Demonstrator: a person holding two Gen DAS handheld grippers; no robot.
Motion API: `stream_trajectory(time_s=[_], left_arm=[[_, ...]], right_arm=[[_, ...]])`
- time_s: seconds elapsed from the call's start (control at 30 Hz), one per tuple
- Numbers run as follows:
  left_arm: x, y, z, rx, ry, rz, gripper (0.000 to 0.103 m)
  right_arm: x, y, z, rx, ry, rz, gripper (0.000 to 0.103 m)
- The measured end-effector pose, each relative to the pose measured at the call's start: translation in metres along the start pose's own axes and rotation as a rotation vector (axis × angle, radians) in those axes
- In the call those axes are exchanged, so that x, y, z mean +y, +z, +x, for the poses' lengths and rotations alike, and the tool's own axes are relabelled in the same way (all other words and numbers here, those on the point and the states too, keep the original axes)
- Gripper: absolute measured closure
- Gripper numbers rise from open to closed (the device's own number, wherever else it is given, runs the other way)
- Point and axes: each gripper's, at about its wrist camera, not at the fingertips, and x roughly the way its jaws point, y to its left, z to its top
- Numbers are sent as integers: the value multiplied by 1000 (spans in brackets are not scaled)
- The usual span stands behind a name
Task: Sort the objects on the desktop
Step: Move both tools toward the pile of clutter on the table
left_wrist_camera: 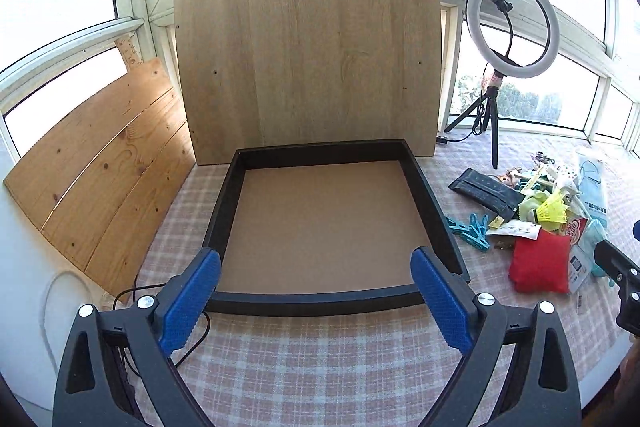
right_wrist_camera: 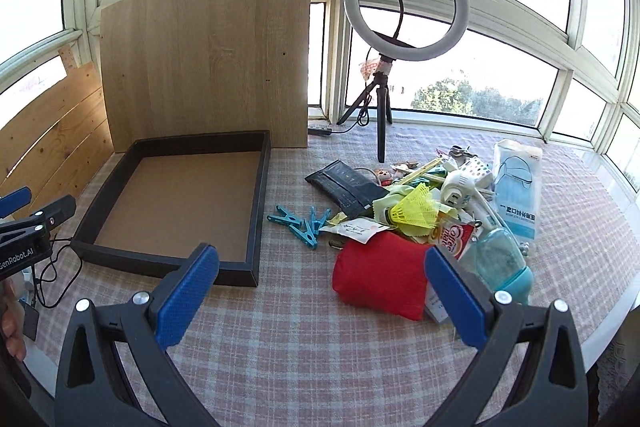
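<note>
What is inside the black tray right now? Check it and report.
Nothing shows inside the black tray: only its bare brown floor. Both views agree. The near corners are partly covered by the left claw's blue pads in its own view, but the right wrist view shows them bare too.

1. The checked pink-and-white woven tablecloth looks matt and slightly coarse
2. The shallow tray with black, faintly glossy frame has a matt brown fibreboard floor
3. Far behind it stands a pale smooth wood-grain laminate board; to the left leans a knotty orange pine plank panel
4. The red soft cloth pouch looks matt
5. The teal plastic clothes pegs have a slight sheen
6. The textured blue rubbery pads sit on smooth black plastic gripper arms with shiny metal rivets
</note>
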Motion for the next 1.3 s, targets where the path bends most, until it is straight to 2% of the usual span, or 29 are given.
stream_trajectory(time_s=[0.17, 0.27, 0.4, 0.47, 0.63, 0.87, 0.97, 1.3], left_arm=[[11, 19, -11, -38, -43, -19, 8], [14, 28, -14, -48, -62, 3, 9], [12, 36, -20, -84, -31, 71, 10], [11, 38, -22, -92, -22, 85, 13], [8, 44, -27, -105, -8, 108, 13], [-14, 52, -32, -83, -53, 89, 13], [-27, 57, -34, -82, -50, 73, 13], [-84, 63, -48, -92, 36, 19, 17]], right_arm=[[-27, 3, -27, -41, -73, 23, 0], [-46, 3, -39, -58, -130, 42, 0], [-72, 4, -50, -67, -188, 83, 0], [-82, 4, -54, -67, -205, 99, 0], [-96, 7, -65, -84, -236, 99, 0], [-111, 13, -70, -103, -210, 76, 0], [-123, 15, -68, -110, -180, 68, 0], [-181, 32, -53, -128, -82, 21, 0]])
